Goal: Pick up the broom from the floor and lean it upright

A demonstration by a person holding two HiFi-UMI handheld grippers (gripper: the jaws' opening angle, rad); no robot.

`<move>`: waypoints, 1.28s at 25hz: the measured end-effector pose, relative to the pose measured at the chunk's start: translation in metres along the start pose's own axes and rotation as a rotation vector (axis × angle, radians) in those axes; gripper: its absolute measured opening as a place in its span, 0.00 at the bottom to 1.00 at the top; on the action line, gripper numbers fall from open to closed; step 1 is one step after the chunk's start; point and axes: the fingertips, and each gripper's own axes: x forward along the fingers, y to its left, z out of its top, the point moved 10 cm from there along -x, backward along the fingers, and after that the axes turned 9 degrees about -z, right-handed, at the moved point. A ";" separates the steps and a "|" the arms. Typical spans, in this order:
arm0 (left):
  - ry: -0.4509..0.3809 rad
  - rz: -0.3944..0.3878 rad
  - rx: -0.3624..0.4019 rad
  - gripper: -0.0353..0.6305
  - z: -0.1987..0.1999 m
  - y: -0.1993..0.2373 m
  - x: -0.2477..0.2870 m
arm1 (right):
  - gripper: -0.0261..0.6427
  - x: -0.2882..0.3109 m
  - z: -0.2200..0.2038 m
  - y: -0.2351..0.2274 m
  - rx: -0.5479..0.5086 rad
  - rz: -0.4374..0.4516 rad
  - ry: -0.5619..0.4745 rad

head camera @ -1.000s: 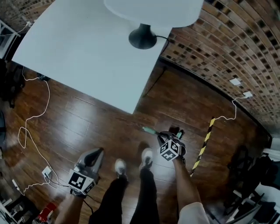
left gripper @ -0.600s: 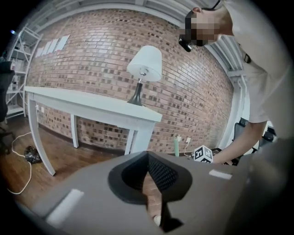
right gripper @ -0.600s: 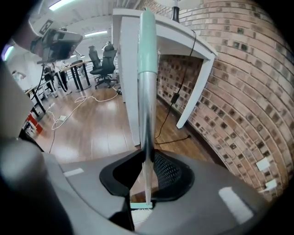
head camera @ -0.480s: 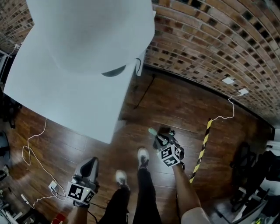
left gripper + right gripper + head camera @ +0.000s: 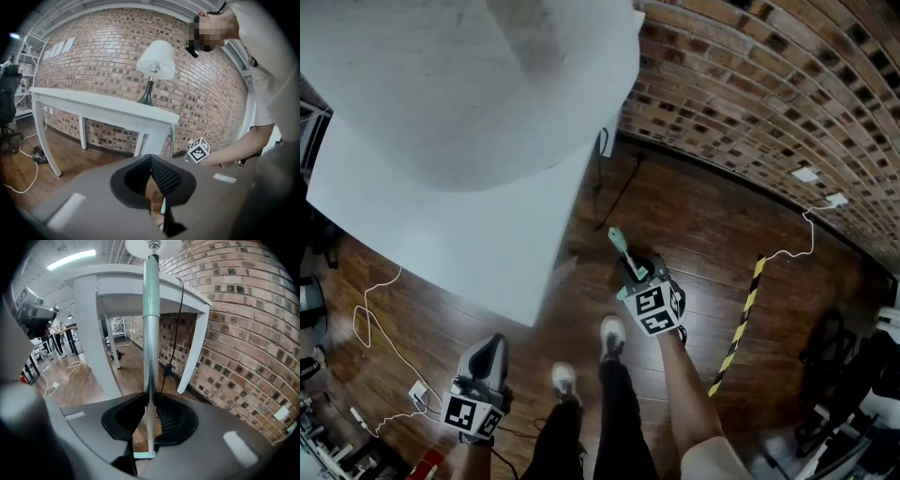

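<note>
Metal broom handle (image 5: 150, 333), clamped in the right claw (image 5: 149, 404), is best kept near vertical and eased against the brick wall (image 5: 243, 333).

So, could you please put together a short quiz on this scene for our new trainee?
1. True or false: the right gripper is shut on the broom handle.
2. What stands on the white table? A) a lamp B) a kettle C) a box
3. Fill in: the wall behind the table is made of ____.

Key: 1 true, the handle runs up between its jaws. 2 A, the lamp. 3 brick.
</note>
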 end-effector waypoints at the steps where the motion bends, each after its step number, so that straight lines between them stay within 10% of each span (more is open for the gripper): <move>1: 0.001 0.008 -0.005 0.05 -0.001 0.000 0.000 | 0.17 0.005 0.005 -0.001 0.004 0.002 -0.009; 32: 0.063 0.027 0.018 0.06 -0.021 0.009 0.016 | 0.24 0.091 0.052 -0.022 -0.222 -0.016 -0.051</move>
